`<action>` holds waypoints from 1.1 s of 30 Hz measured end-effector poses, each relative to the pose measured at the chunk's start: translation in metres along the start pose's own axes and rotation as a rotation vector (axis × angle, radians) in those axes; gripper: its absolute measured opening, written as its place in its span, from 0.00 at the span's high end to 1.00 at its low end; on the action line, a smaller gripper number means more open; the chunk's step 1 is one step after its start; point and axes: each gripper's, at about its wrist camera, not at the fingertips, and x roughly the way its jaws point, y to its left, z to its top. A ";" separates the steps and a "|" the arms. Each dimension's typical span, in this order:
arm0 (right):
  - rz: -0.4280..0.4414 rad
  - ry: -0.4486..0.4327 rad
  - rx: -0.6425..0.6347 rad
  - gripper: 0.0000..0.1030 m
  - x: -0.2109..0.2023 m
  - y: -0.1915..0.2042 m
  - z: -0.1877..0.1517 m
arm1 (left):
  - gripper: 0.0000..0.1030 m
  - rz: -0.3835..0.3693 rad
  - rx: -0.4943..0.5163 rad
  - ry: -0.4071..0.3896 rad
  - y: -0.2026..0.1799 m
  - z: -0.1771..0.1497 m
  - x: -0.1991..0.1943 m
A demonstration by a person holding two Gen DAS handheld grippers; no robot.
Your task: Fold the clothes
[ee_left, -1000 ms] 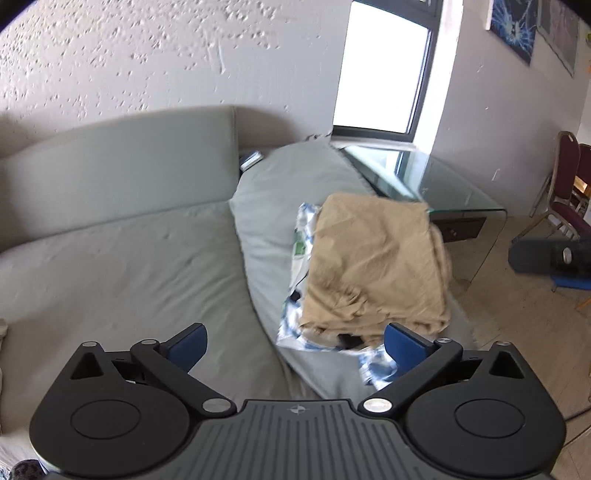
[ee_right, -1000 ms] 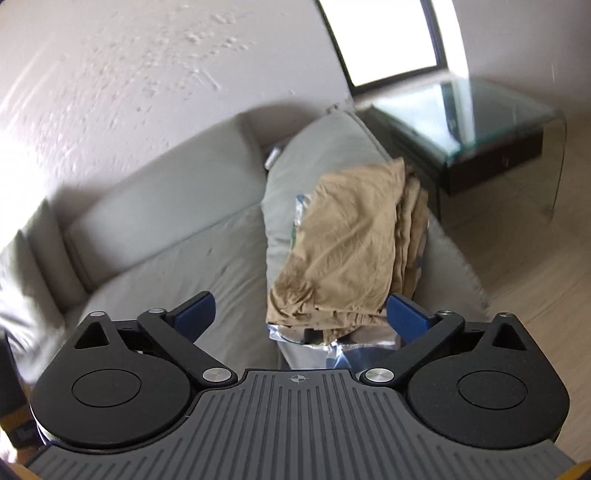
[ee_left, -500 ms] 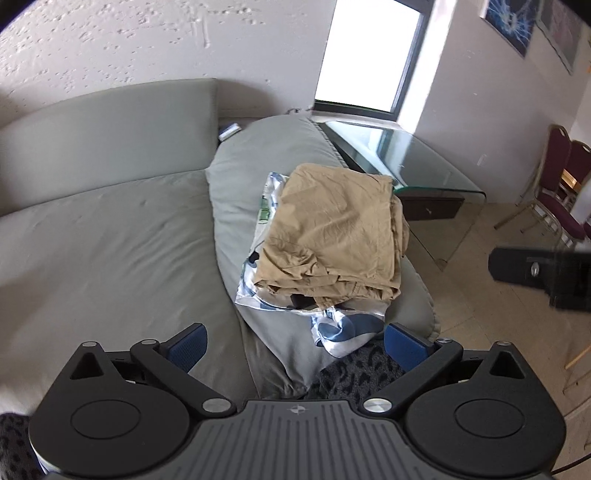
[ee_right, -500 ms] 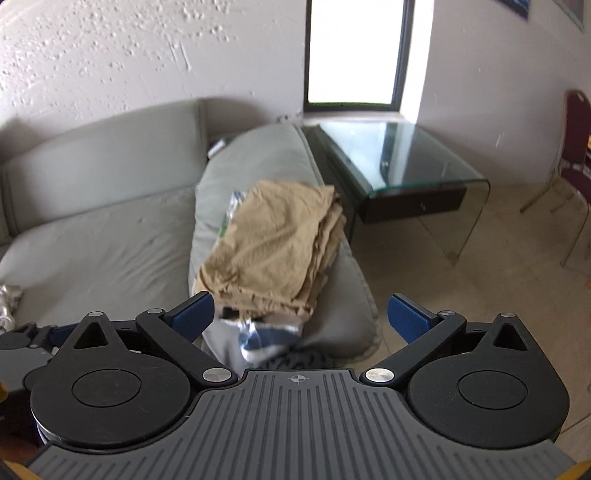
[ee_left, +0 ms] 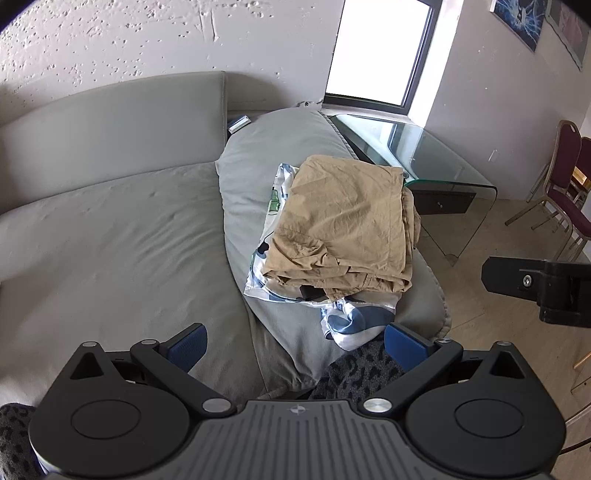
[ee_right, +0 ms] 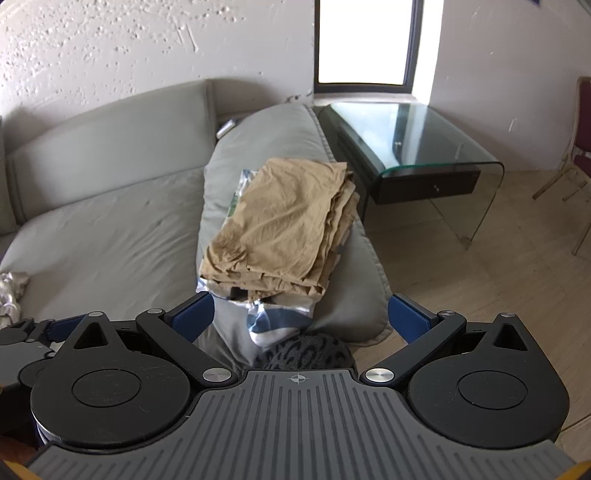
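Left gripper [ee_left: 295,341] jaws wide apart, holding nothing. Right gripper [ee_right: 300,314] same. Both pulled back from a second ago. Folded tan clothes [ee_left: 341,229] on patterned cloth [ee_left: 351,319], atop grey cushion [ee_left: 251,173] at sofa [ee_left: 110,240] right edge. Looks done; next piece likely.

A grey sofa [ee_left: 110,229] is set against a rough white plaster wall [ee_left: 147,33]. Bright daylight is let in through a dark-framed window [ee_right: 364,42]. A glass side table [ee_right: 424,147] is placed beside the sofa on a pale wood floor [ee_right: 461,295], and maroon chairs [ee_left: 565,184] are seen beyond.
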 end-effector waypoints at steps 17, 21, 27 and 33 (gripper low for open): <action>-0.010 0.024 -0.016 0.00 0.008 -0.001 0.002 | 0.01 -0.026 0.047 0.013 -0.009 -0.001 0.006; -0.008 0.029 -0.015 0.00 0.010 -0.002 0.001 | 0.01 -0.025 0.047 0.016 -0.010 -0.001 0.007; -0.005 0.034 -0.012 0.00 0.011 -0.003 0.001 | 0.01 -0.025 0.050 0.019 -0.011 -0.001 0.008; -0.002 0.036 -0.007 0.00 0.012 -0.004 -0.001 | 0.01 -0.024 0.051 0.021 -0.011 -0.002 0.009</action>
